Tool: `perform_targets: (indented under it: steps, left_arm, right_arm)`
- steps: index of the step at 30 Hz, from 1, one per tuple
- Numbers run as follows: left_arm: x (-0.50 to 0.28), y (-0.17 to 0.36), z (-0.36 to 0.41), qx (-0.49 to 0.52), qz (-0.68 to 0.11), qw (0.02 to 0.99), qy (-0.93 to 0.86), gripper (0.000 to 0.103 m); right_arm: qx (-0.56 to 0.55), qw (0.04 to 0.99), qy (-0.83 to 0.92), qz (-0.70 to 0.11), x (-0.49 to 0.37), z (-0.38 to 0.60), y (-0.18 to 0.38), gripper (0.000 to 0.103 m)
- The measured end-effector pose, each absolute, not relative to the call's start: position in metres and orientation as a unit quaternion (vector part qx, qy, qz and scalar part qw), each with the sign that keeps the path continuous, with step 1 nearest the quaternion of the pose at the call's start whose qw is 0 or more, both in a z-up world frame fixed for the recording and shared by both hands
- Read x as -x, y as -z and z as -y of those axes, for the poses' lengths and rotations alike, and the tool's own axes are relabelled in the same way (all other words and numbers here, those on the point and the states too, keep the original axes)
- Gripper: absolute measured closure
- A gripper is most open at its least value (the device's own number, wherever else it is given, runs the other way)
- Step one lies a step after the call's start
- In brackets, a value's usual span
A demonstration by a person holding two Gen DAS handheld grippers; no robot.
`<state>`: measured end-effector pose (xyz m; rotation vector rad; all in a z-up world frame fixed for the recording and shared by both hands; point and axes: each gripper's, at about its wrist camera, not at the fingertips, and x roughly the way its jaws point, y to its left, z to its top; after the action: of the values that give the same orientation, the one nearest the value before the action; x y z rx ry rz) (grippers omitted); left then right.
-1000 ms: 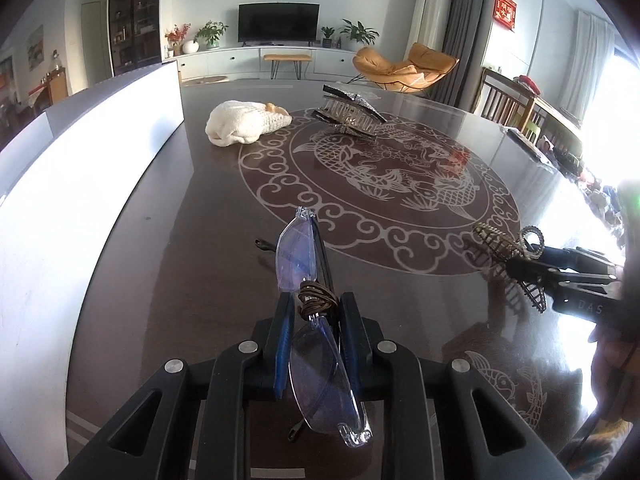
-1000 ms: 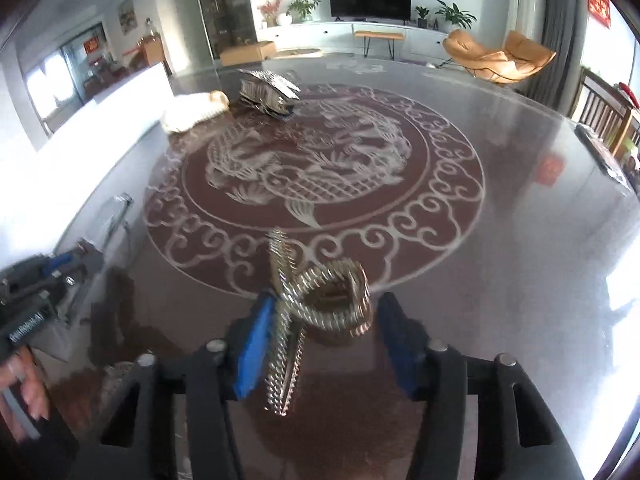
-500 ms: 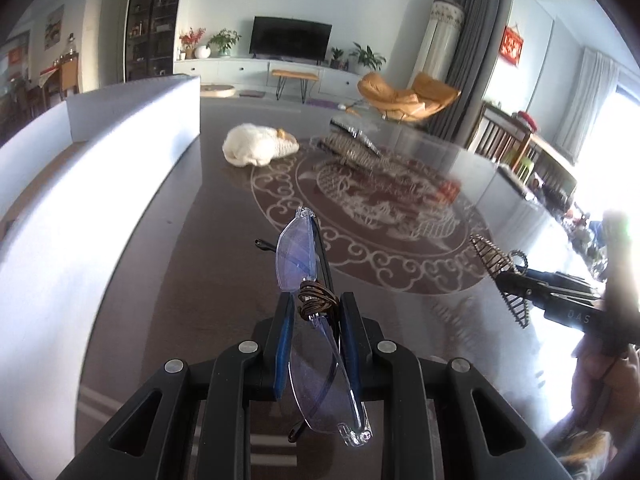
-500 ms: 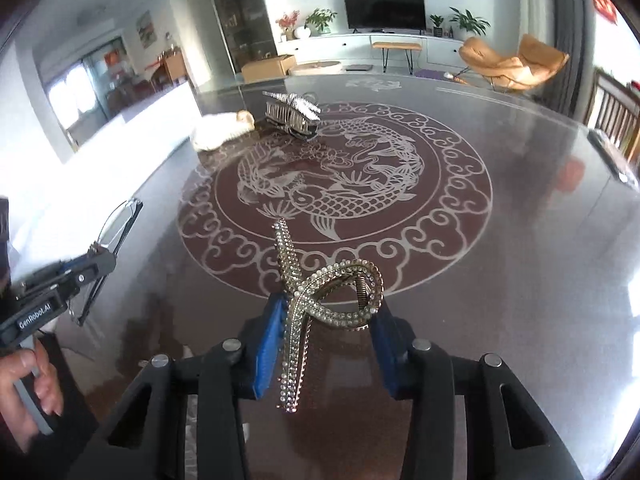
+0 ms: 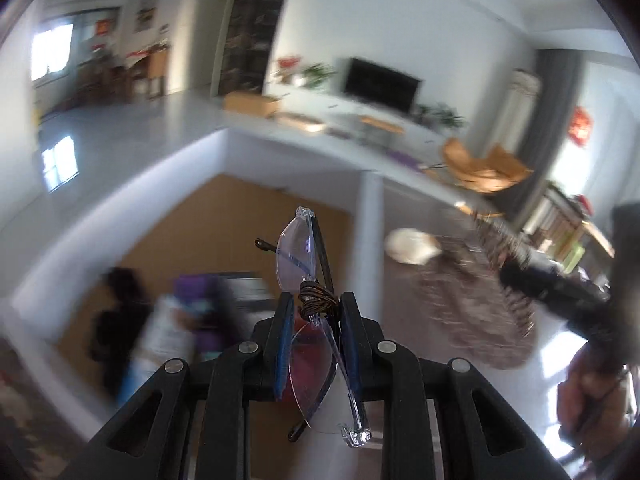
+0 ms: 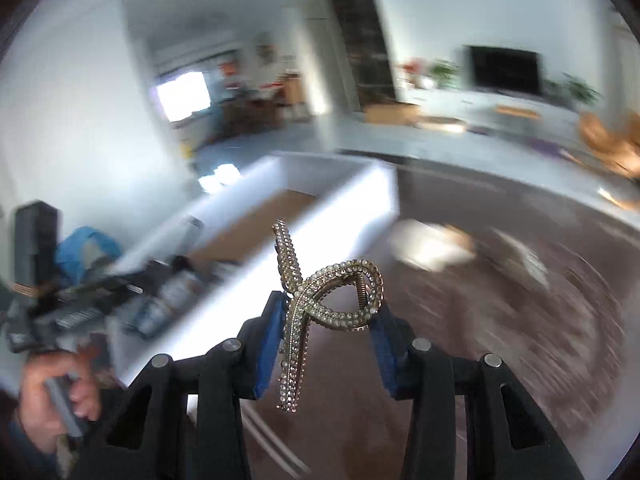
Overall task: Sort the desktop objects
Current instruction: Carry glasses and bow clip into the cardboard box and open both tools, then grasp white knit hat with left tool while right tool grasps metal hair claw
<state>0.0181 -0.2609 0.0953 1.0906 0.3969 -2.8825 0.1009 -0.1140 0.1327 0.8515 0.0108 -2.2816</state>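
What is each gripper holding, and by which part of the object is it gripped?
The left gripper holds folded glasses at the middle, around the bridge. The right gripper holds a rhinestone hair claw across its looped handle end.

Left wrist view: looks forward-down into white box [image 5: 224, 160]. Right wrist view: faces same box [image 6: 340, 196] from bench [image 6: 500, 216] side. Both blurred.

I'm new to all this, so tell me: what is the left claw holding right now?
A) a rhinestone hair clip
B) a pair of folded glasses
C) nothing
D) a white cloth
B: in the left wrist view the left claw is shut on the folded glasses, clear lenses sticking out past its fingers.
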Motion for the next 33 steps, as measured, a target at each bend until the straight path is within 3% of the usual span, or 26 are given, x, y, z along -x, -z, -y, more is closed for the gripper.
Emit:
perform_targets:
  steps: [7, 8, 9, 11, 12, 14, 17, 20, 25, 27, 33]
  left_arm:
    - [0.001, -0.048, 0.319, -0.445, -0.146, 0.078, 0.88, 0.078]
    - [0.005, -0.039, 0.32, -0.464, -0.143, 0.087, 0.87, 0.072]
    - [0.007, -0.031, 0.319, -0.477, -0.139, 0.092, 0.863, 0.055]
    - [0.003, -0.03, 0.316, -0.47, -0.138, 0.086, 0.867, 0.047]
    - [0.0, -0.033, 0.315, -0.462, -0.137, 0.088, 0.872, 0.029]
    - [-0.009, -0.041, 0.31, -0.442, -0.127, 0.108, 0.881, 0.012]
    - [-0.019, -0.051, 0.294, -0.427, -0.111, 0.115, 0.89, 0.012]
    - [-0.032, -0.068, 0.26, -0.402, -0.094, 0.088, 0.906, 0.012]
    - [-0.042, -0.102, 0.175, -0.36, -0.061, -0.019, 0.931, 0.011]
    - [-0.037, -0.109, 0.141, -0.364, -0.047, -0.062, 0.928, 0.0]
    - [-0.001, -0.061, 0.057, -0.427, 0.016, -0.122, 0.896, 0.0]
  right_arm:
    - [-0.344, 0.41, 0.842, -0.069, -0.042, 0.283, -0.134, 0.06]
    - [-0.364, 0.414, 0.831, -0.074, -0.034, 0.302, -0.125, 0.059]
    - [-0.383, 0.413, 0.823, -0.078, -0.028, 0.313, -0.115, 0.051]
    - [-0.414, 0.406, 0.812, -0.073, -0.016, 0.326, -0.1, 0.033]
    - [-0.418, 0.403, 0.811, -0.067, -0.016, 0.326, -0.095, 0.031]
    - [-0.412, 0.404, 0.815, -0.048, -0.019, 0.316, -0.092, 0.029]
    - [-0.383, 0.401, 0.831, -0.035, -0.034, 0.269, -0.083, 0.014]
    - [-0.349, 0.372, 0.859, -0.05, -0.057, 0.211, -0.079, 0.005]
    - [-0.36, 0.271, 0.888, -0.096, -0.07, 0.096, -0.047, 0.004]
    - [-0.382, 0.228, 0.89, -0.096, -0.063, 0.052, -0.032, 0.004]
    - [-0.424, 0.154, 0.888, -0.089, -0.005, -0.03, -0.015, 0.004]
